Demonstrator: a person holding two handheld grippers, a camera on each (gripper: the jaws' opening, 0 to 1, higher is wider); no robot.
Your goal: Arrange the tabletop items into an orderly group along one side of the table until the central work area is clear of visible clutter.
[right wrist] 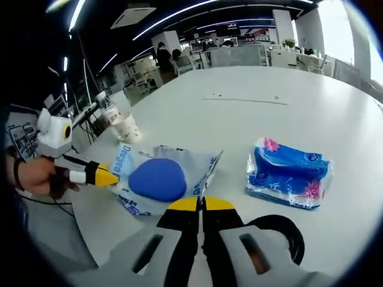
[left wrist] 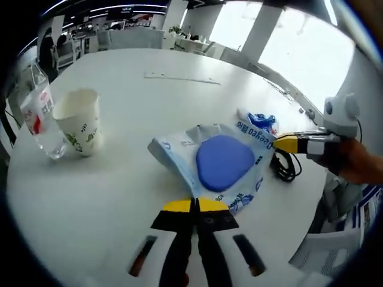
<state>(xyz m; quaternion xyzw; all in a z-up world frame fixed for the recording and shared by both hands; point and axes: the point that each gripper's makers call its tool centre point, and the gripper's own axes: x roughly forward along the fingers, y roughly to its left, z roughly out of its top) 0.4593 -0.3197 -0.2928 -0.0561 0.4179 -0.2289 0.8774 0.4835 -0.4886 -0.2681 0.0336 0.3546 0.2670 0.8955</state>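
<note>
Two views: both look across the same white table (left wrist: 179,101) in an open office.
Left gripper (left wrist: 195,206): jaws pressed together, yellow tips right at the near edge of the wipes pack (left wrist: 209,164); looks like they pinch that edge, but I can't really tell from this angle.
Right gripper (right wrist: 202,204): jaws together too, tips touching the pack's (right wrist: 161,179) near right corner; again, can't say for sure it's clamped.
Wipes pack: flat white and blue packet with a big blue oval lid, lying between the two grippers near the table's edge.
Tissue pack (right wrist: 288,173): blue with pink flowers, right of the wipes pack in the right gripper view, close but apart. In the left gripper view just a crumpled bit of it (left wrist: 257,122) pokes out behind the wipes pack.
Paper cup (left wrist: 79,121): upright on the far left, touching or just beside a clear water bottle (left wrist: 39,110) with a red label.
Black cable (left wrist: 286,165): coiled by the right edge, under the other gripper's tip.
Right gripper view extra: people and desks in the background.
Hand (right wrist: 33,176): holds the left gripper at the left side of the right gripper view.
</note>
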